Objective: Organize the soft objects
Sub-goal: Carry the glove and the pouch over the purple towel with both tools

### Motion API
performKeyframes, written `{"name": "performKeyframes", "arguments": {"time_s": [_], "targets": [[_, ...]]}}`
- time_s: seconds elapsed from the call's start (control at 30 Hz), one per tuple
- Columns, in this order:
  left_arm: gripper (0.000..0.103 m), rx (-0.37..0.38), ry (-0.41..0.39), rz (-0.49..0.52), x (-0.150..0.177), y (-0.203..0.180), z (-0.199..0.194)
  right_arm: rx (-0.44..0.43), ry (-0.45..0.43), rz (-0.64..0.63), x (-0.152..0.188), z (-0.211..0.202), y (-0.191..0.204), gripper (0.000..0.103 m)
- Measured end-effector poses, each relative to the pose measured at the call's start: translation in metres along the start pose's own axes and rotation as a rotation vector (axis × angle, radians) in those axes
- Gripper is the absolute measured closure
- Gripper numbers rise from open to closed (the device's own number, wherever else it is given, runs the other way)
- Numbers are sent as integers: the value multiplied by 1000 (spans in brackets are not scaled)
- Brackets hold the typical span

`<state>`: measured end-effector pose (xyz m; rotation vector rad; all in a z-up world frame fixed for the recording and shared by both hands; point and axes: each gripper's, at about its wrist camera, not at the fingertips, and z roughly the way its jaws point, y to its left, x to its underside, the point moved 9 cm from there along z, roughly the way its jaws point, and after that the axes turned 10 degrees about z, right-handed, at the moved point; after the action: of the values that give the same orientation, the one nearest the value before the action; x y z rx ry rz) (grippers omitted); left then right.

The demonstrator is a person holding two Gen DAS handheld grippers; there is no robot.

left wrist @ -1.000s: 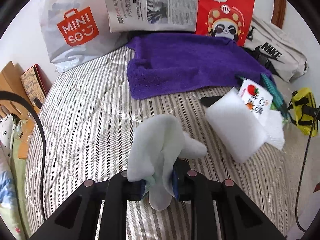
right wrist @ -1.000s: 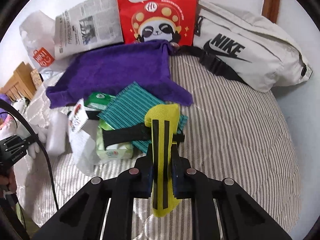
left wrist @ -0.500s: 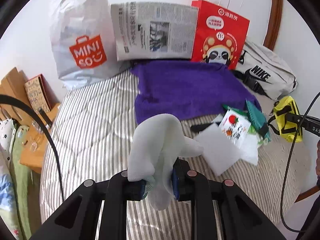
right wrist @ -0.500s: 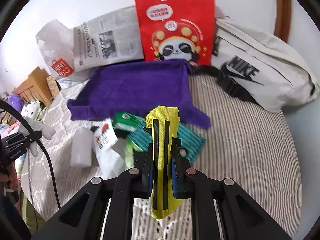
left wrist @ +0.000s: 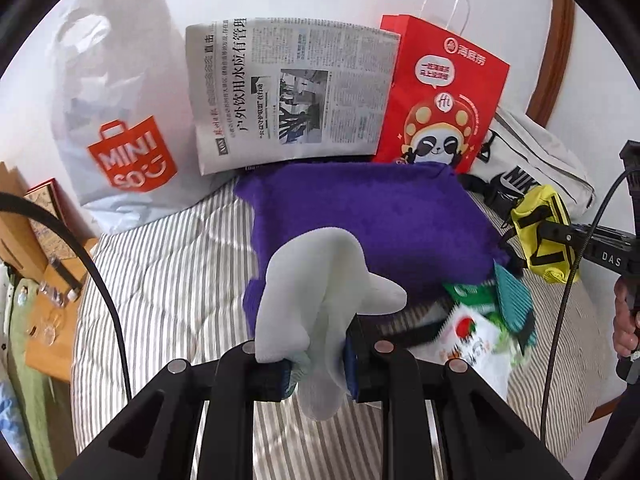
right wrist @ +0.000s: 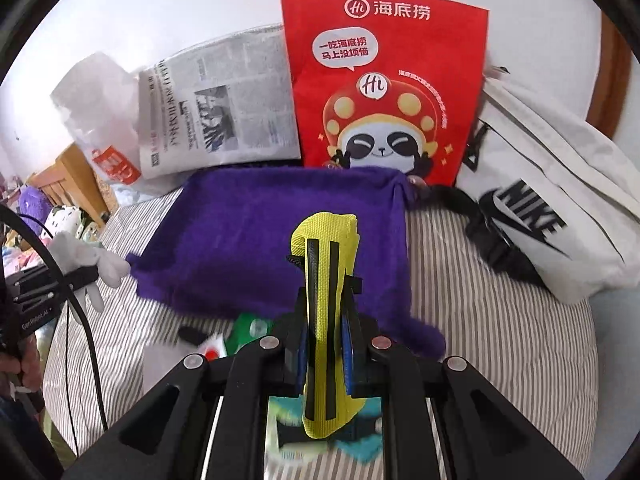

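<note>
In the left wrist view, the left gripper is clamped on a pale grey-white soft cloth, held above the striped quilt before a purple fleece towel. In the right wrist view, the right gripper pinches a yellow woven pouch with black stripes upright over the same towel, below a red panda-printed paper bag.

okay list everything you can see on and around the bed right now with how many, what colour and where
plush toy: 1, white, held in left gripper
pouch: 1, yellow with black straps, held in right gripper
towel: 1, purple, spread on the bed before the bags
paper bag: 1, red with panda, upright at the wall
newspaper: 1, grey-white, propped at the wall
plastic bag: 1, white with orange logo, left of newspaper
Nike bag: 1, off-white, right of red bag
small packets: several, green, teal, white, blurred
left gripper: shut on toy
right gripper: shut on pouch
</note>
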<state>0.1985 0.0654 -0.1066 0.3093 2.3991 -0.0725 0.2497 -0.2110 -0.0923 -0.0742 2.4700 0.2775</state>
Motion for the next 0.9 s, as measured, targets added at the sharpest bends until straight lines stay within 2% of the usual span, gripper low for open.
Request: {"name": "performKeyframes", "arguments": {"time_s": [0.3, 0.67, 0.9], "targets": [[83, 12, 30, -19, -33, 15, 50, 56, 41, 25, -47, 62, -15, 90], [83, 47, 55, -43, -70, 26, 111, 144, 90, 50, -70, 115, -37, 90], [83, 32, 92, -17, -87, 24, 149, 212, 116, 20, -81, 145, -39, 90]]}}
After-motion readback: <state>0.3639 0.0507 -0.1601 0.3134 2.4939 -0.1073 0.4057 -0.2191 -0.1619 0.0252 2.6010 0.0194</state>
